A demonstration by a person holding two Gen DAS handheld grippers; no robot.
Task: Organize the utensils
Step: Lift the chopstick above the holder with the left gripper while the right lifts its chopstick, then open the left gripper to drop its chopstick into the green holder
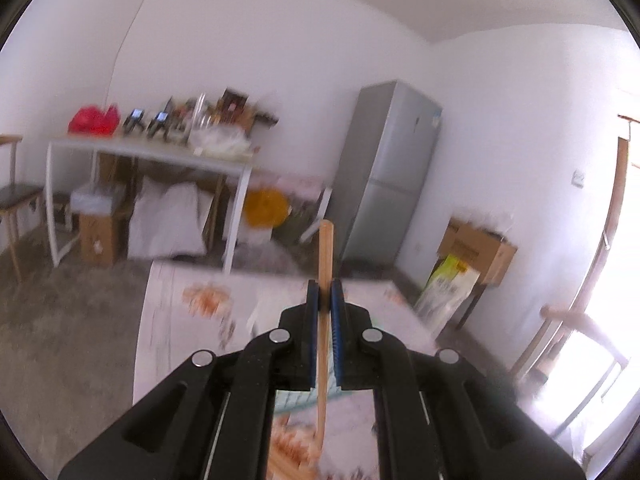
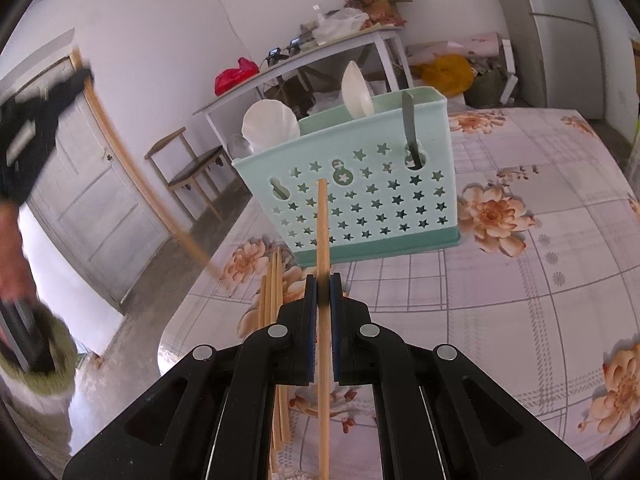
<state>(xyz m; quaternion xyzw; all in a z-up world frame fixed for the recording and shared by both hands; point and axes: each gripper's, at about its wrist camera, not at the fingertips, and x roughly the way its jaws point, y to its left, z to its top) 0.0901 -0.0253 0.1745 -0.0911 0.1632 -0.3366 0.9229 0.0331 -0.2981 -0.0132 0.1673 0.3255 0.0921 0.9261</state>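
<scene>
My left gripper [image 1: 324, 286] is shut on a wooden chopstick [image 1: 325, 252] and holds it raised above the floral table [image 1: 192, 312]; the view is blurred. My right gripper [image 2: 323, 280] is shut on another wooden chopstick [image 2: 322, 220], just in front of the mint green utensil holder [image 2: 360, 200]. The holder stands on the floral tablecloth [image 2: 540, 280] and holds white spoons [image 2: 270, 124] and a grey-handled utensil [image 2: 410, 128]. Several loose chopsticks [image 2: 274, 280] lie on the table left of my right gripper. The left gripper [image 2: 36, 120] and its chopstick also show blurred at the left of the right wrist view.
A white side table [image 1: 152, 152] piled with clutter stands at the wall, with bags and boxes under it. A grey fridge [image 1: 388, 172] is at the back. A wooden chair [image 2: 188, 168] stands beyond the table edge. A cardboard box [image 1: 476, 248] sits right.
</scene>
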